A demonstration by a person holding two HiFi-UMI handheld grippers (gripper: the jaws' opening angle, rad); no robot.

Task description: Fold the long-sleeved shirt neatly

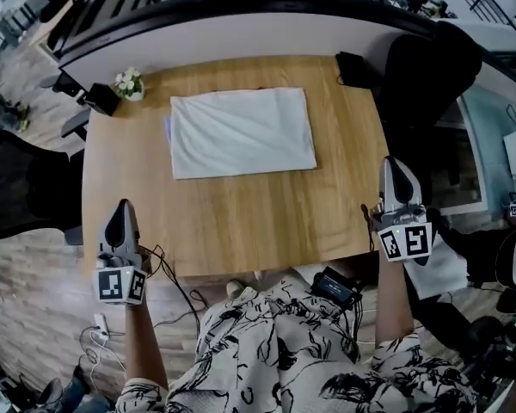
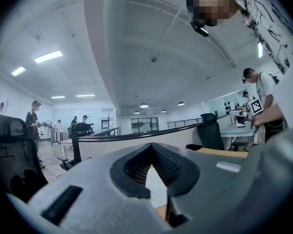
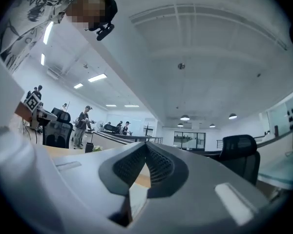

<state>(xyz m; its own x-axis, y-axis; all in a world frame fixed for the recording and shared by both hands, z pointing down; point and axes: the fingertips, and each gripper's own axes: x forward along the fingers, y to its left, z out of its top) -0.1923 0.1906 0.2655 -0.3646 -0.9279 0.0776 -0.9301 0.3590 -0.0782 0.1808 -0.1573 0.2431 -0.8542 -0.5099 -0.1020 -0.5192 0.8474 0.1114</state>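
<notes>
Both forearms reach forward from the patterned sleeves, one on each side of the body. The left forearm point(image 1: 143, 338) carries the left tongs point(image 1: 120, 206) and the right forearm point(image 1: 394, 308) carries the right tongs point(image 1: 396, 163). Both tongs point ahead and about level. In the head view the left pair shows over the near left corner of the worktop point(image 1: 241, 222), and the right pair shows at its right edge. Each carries one marker cube at its rear, two cubes in all.

In the left gripper view the left tongs point(image 2: 152, 146) are pressed together at the tips with nothing between them. The right gripper view shows the right tongs point(image 3: 146, 144) in the same state, closed and empty.

One shirt point(image 1: 241, 132) lies folded into a flat white rectangle on the worktop. It is ahead of both tongs, between their two lines and well apart from each.

One small flower pot point(image 1: 129, 83) stands far ahead of the left tongs. One black box point(image 1: 354, 67) sits far ahead of the right tongs. Two black chairs are in view, one point(image 1: 21, 188) to the outside of the left tongs and one point(image 1: 430, 71) ahead of the right.
</notes>
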